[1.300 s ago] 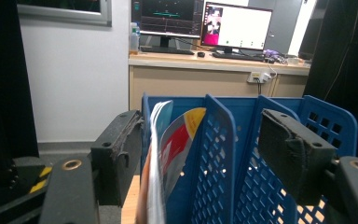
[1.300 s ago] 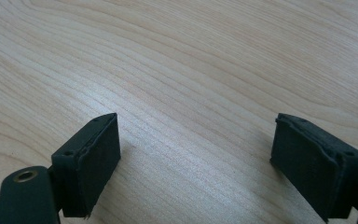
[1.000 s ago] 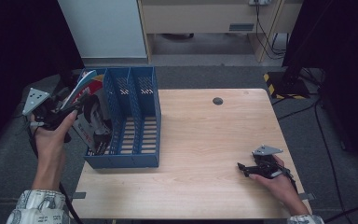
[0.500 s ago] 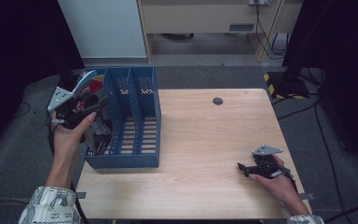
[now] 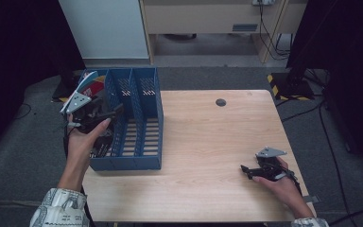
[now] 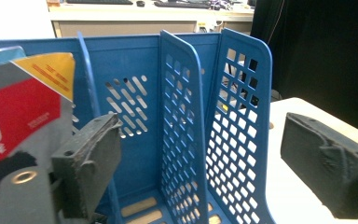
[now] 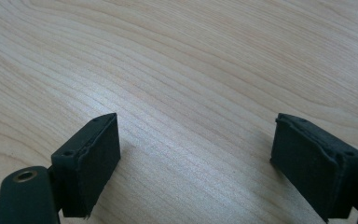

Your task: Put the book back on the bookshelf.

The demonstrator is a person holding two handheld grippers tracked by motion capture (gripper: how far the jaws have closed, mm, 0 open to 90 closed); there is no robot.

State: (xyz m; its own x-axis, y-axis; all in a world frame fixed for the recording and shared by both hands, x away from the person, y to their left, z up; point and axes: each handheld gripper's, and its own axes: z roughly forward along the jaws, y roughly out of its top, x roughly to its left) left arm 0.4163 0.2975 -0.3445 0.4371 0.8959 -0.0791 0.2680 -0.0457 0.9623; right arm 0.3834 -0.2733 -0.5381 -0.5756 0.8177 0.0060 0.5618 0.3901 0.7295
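Table (image 5: pixel 208 142) carries blue slotted file rack (image 5: pixel 137 118) at its left edge. Red-yellow-grey booklet (image 6: pixel 23 102) sits in leftmost slot, print unreadable. Left gripper (image 6: pixel 200 163) just opened, jaws spread, nothing between. Right gripper (image 7: pixel 200 158) spread wide, resting on wood.

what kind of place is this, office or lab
Probably an office-like lab room: a wooden table bearing a blue file organizer, cables trailing over grey carpet, and a desk with keyboards behind.
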